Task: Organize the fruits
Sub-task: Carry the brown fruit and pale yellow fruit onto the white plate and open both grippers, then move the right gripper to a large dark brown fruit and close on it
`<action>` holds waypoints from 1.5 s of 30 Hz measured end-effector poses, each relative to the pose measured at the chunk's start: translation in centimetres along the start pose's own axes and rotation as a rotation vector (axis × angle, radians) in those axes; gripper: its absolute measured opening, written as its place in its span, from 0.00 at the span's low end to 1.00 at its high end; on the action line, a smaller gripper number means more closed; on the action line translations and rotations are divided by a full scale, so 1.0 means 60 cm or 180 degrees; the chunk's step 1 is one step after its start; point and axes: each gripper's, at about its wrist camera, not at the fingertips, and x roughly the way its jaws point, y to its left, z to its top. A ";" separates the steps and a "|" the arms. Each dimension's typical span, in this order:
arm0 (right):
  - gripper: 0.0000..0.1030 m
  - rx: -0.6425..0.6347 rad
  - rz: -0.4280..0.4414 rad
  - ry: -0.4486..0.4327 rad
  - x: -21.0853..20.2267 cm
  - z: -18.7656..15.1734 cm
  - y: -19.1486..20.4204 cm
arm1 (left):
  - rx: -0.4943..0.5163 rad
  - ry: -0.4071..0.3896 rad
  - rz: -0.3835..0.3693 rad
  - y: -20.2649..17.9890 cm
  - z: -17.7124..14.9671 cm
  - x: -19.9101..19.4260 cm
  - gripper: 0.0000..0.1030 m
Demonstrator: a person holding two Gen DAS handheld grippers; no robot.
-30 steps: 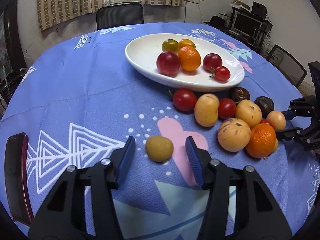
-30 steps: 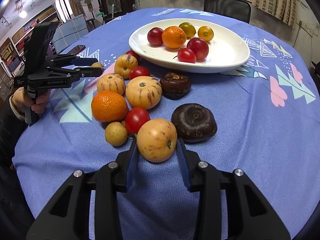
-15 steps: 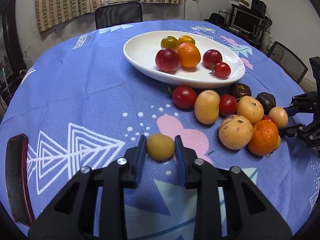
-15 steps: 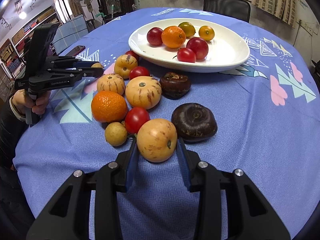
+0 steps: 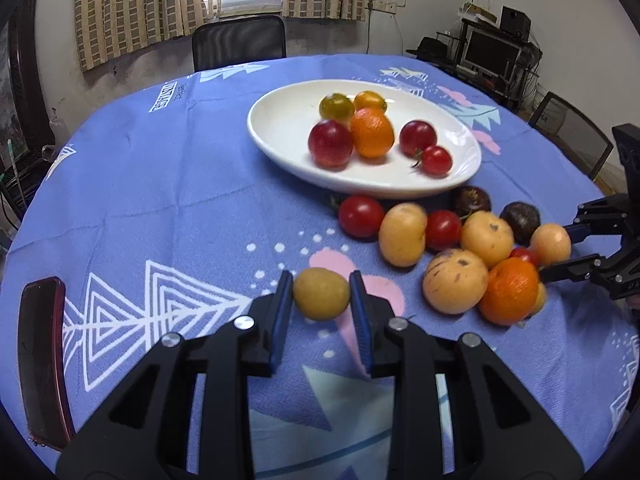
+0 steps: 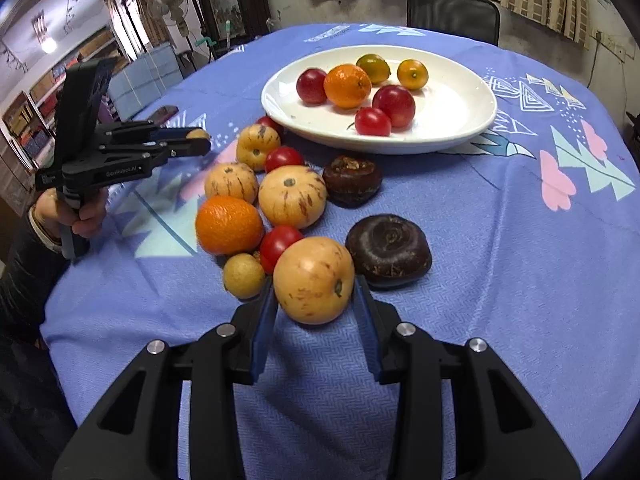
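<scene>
Left wrist: left gripper clamps small fruit; right gripper clamps speckled fruit.

The tablecloth is blue with white triangles, white dots and pink shapes. The plate is white. On it lie two dark red fruits, a bright orange one, a green-yellow one and a small red tomato. The small fruit between the black left gripper's blue pads is dull yellow. The big fruit in the right gripper is yellow with brown streaks. Beside it sits a dark brown fruit. The curtains are tan with brown checks.
</scene>
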 end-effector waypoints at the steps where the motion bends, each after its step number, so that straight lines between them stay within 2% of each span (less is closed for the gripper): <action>1: 0.37 0.0034 0.0023 -0.0032 -0.004 0.004 -0.002 | 0.0003 -0.0018 -0.0028 -0.004 0.008 -0.003 0.28; 7: 0.37 0.0196 -0.0153 -0.0261 -0.017 0.067 -0.011 | 0.0129 -0.0125 -0.0068 -0.034 0.090 0.006 0.28; 13: 0.37 0.0540 -0.0702 -0.0475 0.010 0.157 -0.049 | -0.0095 -0.0131 0.0011 -0.052 0.165 0.060 0.28; 21: 0.38 0.0733 -0.0957 -0.0388 0.081 0.193 -0.099 | -0.0223 -0.0016 0.0226 -0.047 0.184 0.116 0.28; 23: 0.41 0.0703 -0.0999 -0.0412 0.080 0.195 -0.097 | -0.0203 -0.0015 0.0295 -0.047 0.183 0.118 0.46; 24: 0.45 0.0692 -0.1019 -0.0386 0.080 0.196 -0.096 | -0.0195 -0.0062 0.0383 -0.047 0.184 0.114 0.71; 25: 0.49 0.0690 -0.1031 -0.0375 0.077 0.197 -0.094 | -0.0192 -0.0141 0.0459 -0.047 0.184 0.107 0.81; 26: 0.58 0.0677 -0.1038 -0.0393 0.071 0.197 -0.089 | -0.0174 -0.0194 0.0486 -0.047 0.182 0.100 0.81; 27: 0.60 0.0651 -0.1049 -0.0428 0.063 0.196 -0.083 | -0.0144 -0.0213 0.0486 -0.048 0.182 0.093 0.82; 30: 0.60 0.0495 -0.1187 -0.0531 0.030 0.190 -0.057 | -0.0114 -0.0300 0.0521 -0.053 0.183 0.063 0.90; 35: 0.60 0.0234 -0.1265 -0.0761 -0.023 0.162 -0.015 | -0.0031 -0.0395 0.0541 -0.062 0.164 0.009 0.94; 37: 0.60 0.0193 -0.1176 -0.0843 -0.039 0.150 -0.007 | -0.0033 -0.0456 0.0519 -0.067 0.149 -0.015 0.96; 41: 0.60 0.0217 -0.0788 -0.0971 -0.066 0.119 -0.004 | -0.0007 -0.0539 0.0425 -0.079 0.108 -0.051 0.98; 44: 0.60 0.0369 -0.0662 -0.1132 -0.075 0.079 -0.013 | -0.0006 -0.0535 0.0318 -0.085 0.076 -0.053 0.98; 45: 0.60 0.0378 -0.0637 -0.1101 -0.074 0.071 -0.016 | -0.0010 -0.0463 0.0291 -0.086 0.069 -0.049 0.98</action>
